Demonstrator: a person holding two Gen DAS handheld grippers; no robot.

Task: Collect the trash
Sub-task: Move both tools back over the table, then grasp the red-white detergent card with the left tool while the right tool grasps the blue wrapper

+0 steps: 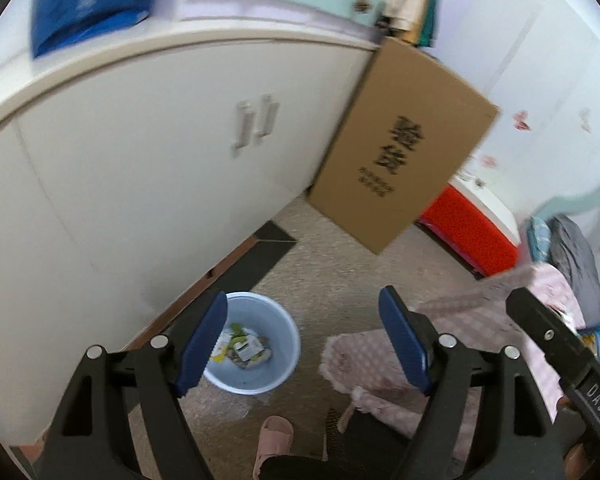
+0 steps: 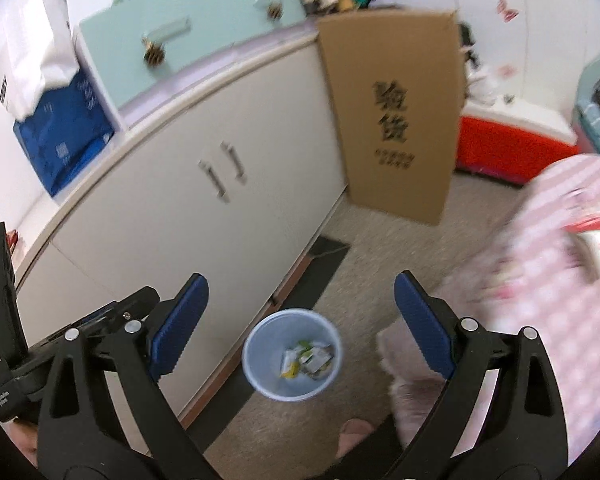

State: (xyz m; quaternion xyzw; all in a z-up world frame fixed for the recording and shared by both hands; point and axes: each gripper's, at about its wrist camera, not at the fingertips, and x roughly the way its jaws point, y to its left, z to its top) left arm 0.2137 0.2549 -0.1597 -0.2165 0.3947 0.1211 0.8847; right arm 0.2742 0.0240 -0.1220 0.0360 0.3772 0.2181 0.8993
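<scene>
Two black two-finger grippers with blue ribbed pads, both above the floor and angled down at it. Left gripper (image 1: pixel 302 340): jaws spread wide, nothing between the pads, nothing touched; part of the other tool's black body shows at the right edge of its view. Right gripper (image 2: pixel 302 326): jaws spread wide, likewise empty and clear of every object; the other tool's black body shows at the left edge of its view. Pale blue round plastic bin (image 2: pixel 293 354): upright on the speckled beige floor (image 2: pixel 380 248), just beside the base of the long white cabinet (image 2: pixel 172 216) with two metal bar handles, near a dark floor tile. Crumpled trash wrappers (image 2: pixel 308 358), white, green and yellow: lying at the bottom of the bin, which is mostly unfilled; print too blurred to read. Tall brown cardboard box (image 2: pixel 396 116) with black printed characters: standing on end at the cabinet's far end. Pink checked quilt (image 2: pixel 540 280): hanging down on the right, near the bin but apart from it. Red low storage unit (image 2: pixel 512 148): behind the box against the white wall. Pink slipper (image 1: pixel 274 436): on the floor below the bin in the left view, with a dark trouser leg at the frame's bottom edge. Blue bag (image 2: pixel 64 136): on the cabinet's top, at the left.
</scene>
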